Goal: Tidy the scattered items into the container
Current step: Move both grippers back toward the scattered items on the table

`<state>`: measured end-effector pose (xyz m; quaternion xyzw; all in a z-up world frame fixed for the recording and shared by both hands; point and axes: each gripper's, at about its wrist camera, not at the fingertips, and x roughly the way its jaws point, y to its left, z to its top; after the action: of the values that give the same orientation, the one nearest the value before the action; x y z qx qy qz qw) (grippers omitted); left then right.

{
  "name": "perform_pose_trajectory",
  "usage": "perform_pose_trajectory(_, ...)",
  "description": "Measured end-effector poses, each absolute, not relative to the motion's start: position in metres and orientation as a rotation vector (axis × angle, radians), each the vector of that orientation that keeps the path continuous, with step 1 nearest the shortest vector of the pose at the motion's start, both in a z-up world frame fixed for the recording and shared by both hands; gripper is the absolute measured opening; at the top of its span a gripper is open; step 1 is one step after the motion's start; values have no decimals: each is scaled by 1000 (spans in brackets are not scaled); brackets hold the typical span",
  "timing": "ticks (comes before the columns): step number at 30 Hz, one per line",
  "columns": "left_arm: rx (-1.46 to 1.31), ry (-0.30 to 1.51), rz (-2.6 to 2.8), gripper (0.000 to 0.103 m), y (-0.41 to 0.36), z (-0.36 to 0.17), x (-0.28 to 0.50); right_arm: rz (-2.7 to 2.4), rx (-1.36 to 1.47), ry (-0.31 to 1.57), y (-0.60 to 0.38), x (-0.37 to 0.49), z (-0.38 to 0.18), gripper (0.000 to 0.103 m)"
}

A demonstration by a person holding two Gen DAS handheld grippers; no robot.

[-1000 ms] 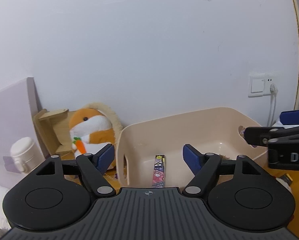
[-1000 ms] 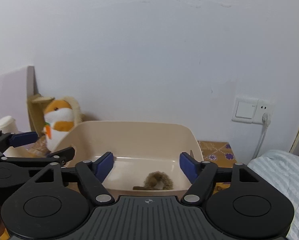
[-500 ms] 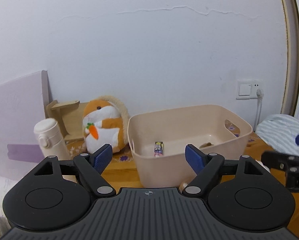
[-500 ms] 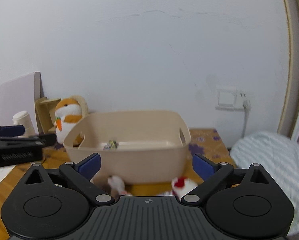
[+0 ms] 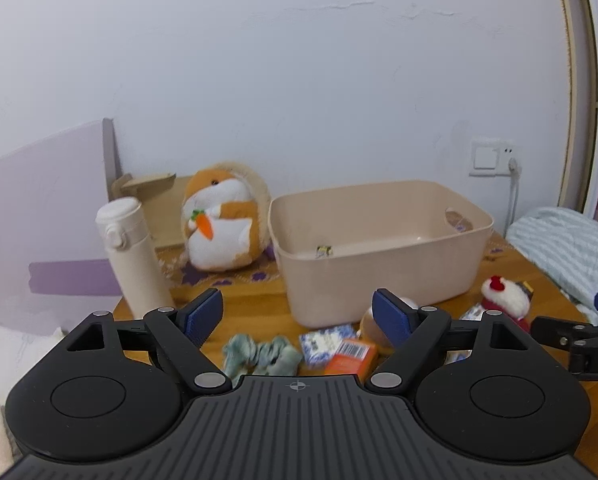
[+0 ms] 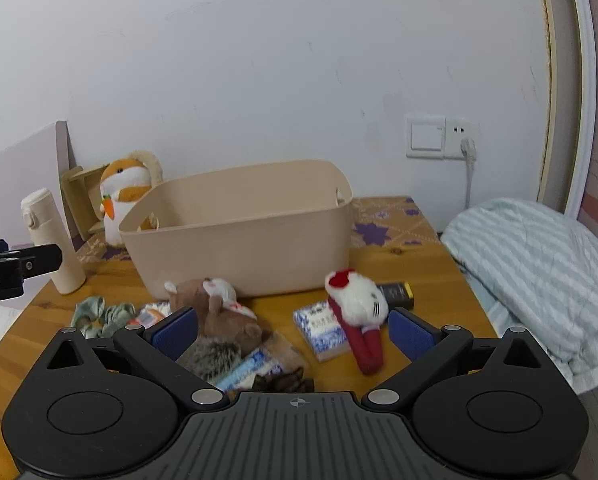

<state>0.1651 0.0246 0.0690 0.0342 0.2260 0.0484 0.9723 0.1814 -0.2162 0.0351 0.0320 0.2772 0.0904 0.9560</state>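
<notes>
Both the left gripper [image 5: 297, 316] and right gripper [image 6: 293, 330] hang wide open, holding nothing; the bin [image 6: 243, 236] stands on the table [image 6: 415, 264] (one small packet [image 5: 324, 251] inside). Scattered before it: scrunchie [image 5: 261, 354], orange box [image 5: 351, 356], brown plush [image 6: 223, 312], white plush [image 6: 359, 296], blue-white packet [image 6: 323, 330].

Both grippers have pulled back from the bin [image 5: 379, 276] and away from its inside. A second ago the left gripper [image 5: 297, 316] looked down into the bin at the snack packet [image 5: 324, 251]; now it hangs over the scrunchie [image 5: 261, 354] near the table's front edge. The right gripper [image 6: 293, 330] has left the brown furry thing in the bin and sits above the brown plush [image 6: 219, 308] in front of it.
</notes>
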Motion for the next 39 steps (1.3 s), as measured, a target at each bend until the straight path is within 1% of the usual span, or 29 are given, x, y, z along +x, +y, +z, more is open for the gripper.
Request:
perform_pose_trajectory(18,1,577,106,83,55,11,163,198,70,713,-196,171,-9,103)
perform_pose_trajectory(32,-11,667,68,83,64,-23,184,168,45,799,-171,186,-40,103)
perform_pose_trajectory(39,-34,723,147,83,70,-40,202,129,33,798,-180,189,-44,103)
